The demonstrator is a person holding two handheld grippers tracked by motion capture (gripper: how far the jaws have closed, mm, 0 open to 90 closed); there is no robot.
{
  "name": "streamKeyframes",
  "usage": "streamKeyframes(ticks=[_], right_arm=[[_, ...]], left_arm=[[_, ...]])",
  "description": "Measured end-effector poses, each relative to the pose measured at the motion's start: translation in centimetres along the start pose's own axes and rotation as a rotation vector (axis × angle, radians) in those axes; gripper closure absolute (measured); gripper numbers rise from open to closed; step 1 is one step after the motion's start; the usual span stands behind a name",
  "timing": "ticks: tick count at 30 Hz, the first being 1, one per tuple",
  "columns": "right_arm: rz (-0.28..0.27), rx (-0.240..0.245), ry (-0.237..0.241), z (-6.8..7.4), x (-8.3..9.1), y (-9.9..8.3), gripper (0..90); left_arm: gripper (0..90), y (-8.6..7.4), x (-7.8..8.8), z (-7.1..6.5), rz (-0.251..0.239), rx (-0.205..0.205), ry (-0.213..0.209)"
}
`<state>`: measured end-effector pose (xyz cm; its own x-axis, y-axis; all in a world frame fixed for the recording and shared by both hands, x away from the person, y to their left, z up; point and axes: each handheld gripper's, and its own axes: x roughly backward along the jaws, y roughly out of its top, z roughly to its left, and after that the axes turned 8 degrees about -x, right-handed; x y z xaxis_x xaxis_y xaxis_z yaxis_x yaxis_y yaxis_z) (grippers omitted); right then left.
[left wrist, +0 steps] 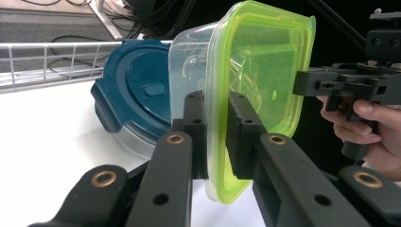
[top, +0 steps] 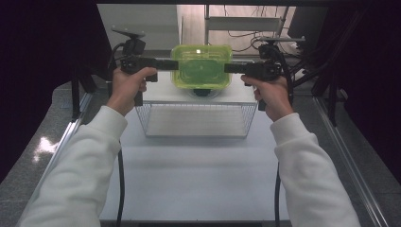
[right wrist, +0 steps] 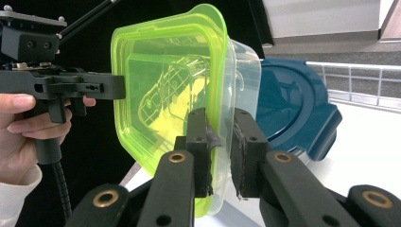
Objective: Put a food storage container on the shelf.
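A clear plastic container with a lime-green lid (top: 201,66) hangs in the air above the back of the table, lid facing me. My left gripper (top: 176,65) is shut on its left rim and my right gripper (top: 228,68) is shut on its right rim. In the left gripper view the black jaws (left wrist: 216,101) pinch the green lid edge (left wrist: 265,71) and the clear wall. The right gripper view has its jaws (right wrist: 221,116) clamped on the opposite edge of the container (right wrist: 165,90). Each gripper view also catches the other gripper, held by a hand.
A round container with a dark blue lid (left wrist: 137,94) (right wrist: 288,104) sits on the white surface just behind and below the held one. A white wire basket (top: 196,120) stands in front of it. Dark frame posts flank the white table (top: 189,165).
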<state>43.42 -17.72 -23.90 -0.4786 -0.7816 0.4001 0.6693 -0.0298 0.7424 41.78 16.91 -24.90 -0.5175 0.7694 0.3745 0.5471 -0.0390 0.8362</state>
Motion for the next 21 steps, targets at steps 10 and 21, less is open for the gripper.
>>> streamKeyframes(ticks=[10, 21], right_arm=[[0.009, -0.027, -0.016, -0.6, -0.5, 1.6, 78.0], [0.033, -0.108, -0.032, -1.4, -1.2, 2.1, 78.0]], left_arm=[[80.3, 1.3, -0.9, 1.0, 0.003, 0.038, -0.001], [80.3, 1.6, -1.7, 1.7, 0.025, 0.106, 0.005]])
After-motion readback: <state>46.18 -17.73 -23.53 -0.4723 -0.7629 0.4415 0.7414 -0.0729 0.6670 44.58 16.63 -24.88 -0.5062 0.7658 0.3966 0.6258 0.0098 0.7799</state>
